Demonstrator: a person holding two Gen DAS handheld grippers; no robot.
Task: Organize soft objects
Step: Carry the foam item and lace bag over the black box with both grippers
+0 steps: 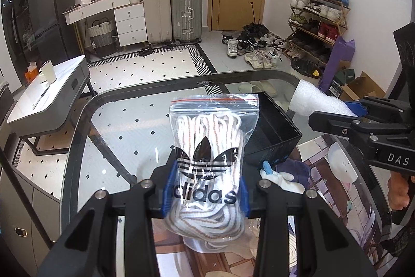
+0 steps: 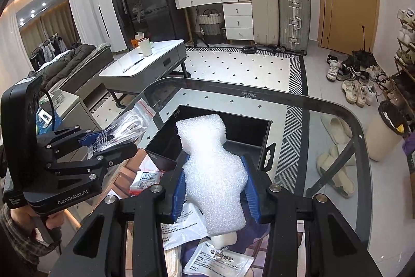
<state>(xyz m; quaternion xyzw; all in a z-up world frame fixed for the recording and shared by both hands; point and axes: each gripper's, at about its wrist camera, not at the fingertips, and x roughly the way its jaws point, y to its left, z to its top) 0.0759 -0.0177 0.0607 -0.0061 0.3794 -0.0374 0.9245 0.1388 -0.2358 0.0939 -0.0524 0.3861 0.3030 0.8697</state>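
My left gripper is shut on a clear zip bag of white laces with a black trefoil logo, held upright above the glass table. My right gripper is shut on a white foam piece, squeezed at its waist between the blue pads. The foam piece hangs over the open black box that stands on the table. That box lies just right of the lace bag. The left gripper with the bag shows at the left of the right wrist view.
Paper packets, a small white and blue item and a printed mat lie on the table's near side. A hand holds the left gripper's handle. Beyond the table are a patterned rug, a low grey table, suitcases and a shoe rack.
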